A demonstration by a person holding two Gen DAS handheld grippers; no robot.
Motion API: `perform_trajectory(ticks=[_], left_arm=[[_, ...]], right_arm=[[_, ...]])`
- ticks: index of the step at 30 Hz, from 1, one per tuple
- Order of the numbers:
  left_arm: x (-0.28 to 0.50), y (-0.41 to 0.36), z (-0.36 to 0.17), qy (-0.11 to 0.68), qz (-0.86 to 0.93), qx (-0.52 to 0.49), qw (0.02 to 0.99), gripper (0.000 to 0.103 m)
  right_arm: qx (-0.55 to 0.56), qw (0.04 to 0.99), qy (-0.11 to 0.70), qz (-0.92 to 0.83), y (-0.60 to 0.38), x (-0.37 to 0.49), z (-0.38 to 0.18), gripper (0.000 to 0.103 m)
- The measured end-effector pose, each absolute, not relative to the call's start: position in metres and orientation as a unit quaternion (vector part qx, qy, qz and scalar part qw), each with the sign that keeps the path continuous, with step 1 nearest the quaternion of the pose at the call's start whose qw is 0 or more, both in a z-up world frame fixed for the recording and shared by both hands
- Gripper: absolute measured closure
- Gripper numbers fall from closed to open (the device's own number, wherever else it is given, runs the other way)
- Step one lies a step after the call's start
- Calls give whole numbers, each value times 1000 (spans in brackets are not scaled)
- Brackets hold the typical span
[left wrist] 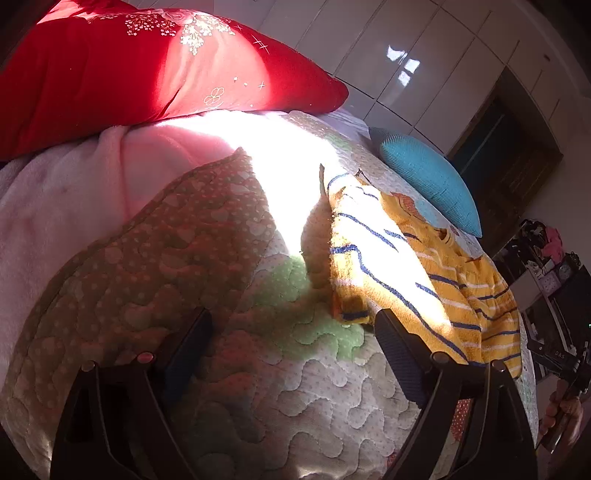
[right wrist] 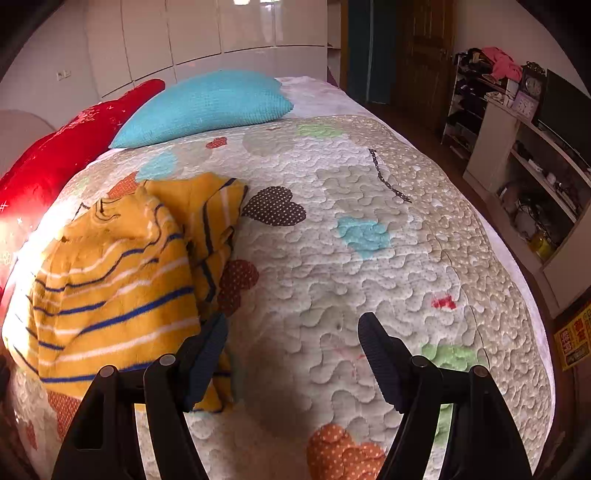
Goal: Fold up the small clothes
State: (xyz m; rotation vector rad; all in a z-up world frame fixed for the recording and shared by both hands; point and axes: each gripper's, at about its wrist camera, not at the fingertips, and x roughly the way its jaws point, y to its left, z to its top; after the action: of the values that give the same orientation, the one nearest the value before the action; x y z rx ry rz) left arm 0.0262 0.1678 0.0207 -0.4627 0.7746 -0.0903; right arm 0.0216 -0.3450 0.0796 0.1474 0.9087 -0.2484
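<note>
- Left gripper (left wrist: pixel 295 332): jaws spread wide, nothing between them; hovering over the quilted bedspread (left wrist: pixel 277 387); fingertip at 3 o'clock just beside, possibly touching, the near corner of the striped garment (left wrist: pixel 388 266).
- Right gripper (right wrist: pixel 293 339): jaws parted, gripping nothing; bare quilt between the fingers; fingertip at 9 o'clock overlapping the garment's lower hem, contact not discernible.
- Striped garment (right wrist: pixel 118 280): small, mustard-yellow with blue and white stripes; lying rumpled on the bedspread, partly doubled over itself; at 2 o'clock from the left gripper, at 10 o'clock from the right gripper; far portion in strong sunlight.
- Quilted bedspread (right wrist: pixel 332 258): cream, stitched in wavy pattern, with dotted heart patches in brown, red, teal, green and orange; covering the bed.
- Beige dotted panel of quilt (left wrist: pixel 155 258): at 11 o'clock from the left gripper, edge turned over the surface.
- Pink fleece blanket (left wrist: pixel 55 206): at 10 o'clock in the left view, under the red pillow.
- Red pillow (left wrist: pixel 129 66): with pale floral print, at 11 o'clock in the left view; at 9 o'clock edge of the right view.
- Teal pillow (right wrist: pixel 207 107): knitted texture, at 11 o'clock in the right view, beside the red pillow.
- White glossy wardrobe doors (right wrist: pixel 207 33): behind the pillows.
- Open shelving (right wrist: pixel 524 173): at 2 o'clock in the right view, holding clutter and clocks.
</note>
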Motion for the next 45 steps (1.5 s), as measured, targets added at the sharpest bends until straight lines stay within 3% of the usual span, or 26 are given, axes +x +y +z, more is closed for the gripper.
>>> perform_trajectory(ticks=[8,16,21,24,28,40,42,43,44,45], left_arm=[[23,172,20,365,-53,-237,899,12],[24,165,19,375,-43,-217,900,11],[32,159,20,399,-36,-198,895,11],[45,152,29,439,-35,-170,882,10],[58,152,42,436,-85,-226,867,10],[137,95,23,468,-105,-227,848,11],[149,88,22,483,-90,-215,844,20],[154,84,24,490,-82,-201,844,52],[158,79,25,501,-86,-194,839,74],[160,77,29,506,-91,-196,835,76]], right_arm=[[51,919,386,-60,-305,-27,78,24],[41,937,340,66,-247,19,107,24],[36,925,365,102,-221,68,83,33],[67,916,381,106,-228,80,58,34],[119,911,375,122,-245,75,28,34],[172,905,359,149,-260,73,27,33],[176,904,358,150,-262,73,27,33],[178,904,358,148,-262,73,27,33],[178,904,361,146,-262,74,29,33],[176,902,367,146,-260,79,33,33]])
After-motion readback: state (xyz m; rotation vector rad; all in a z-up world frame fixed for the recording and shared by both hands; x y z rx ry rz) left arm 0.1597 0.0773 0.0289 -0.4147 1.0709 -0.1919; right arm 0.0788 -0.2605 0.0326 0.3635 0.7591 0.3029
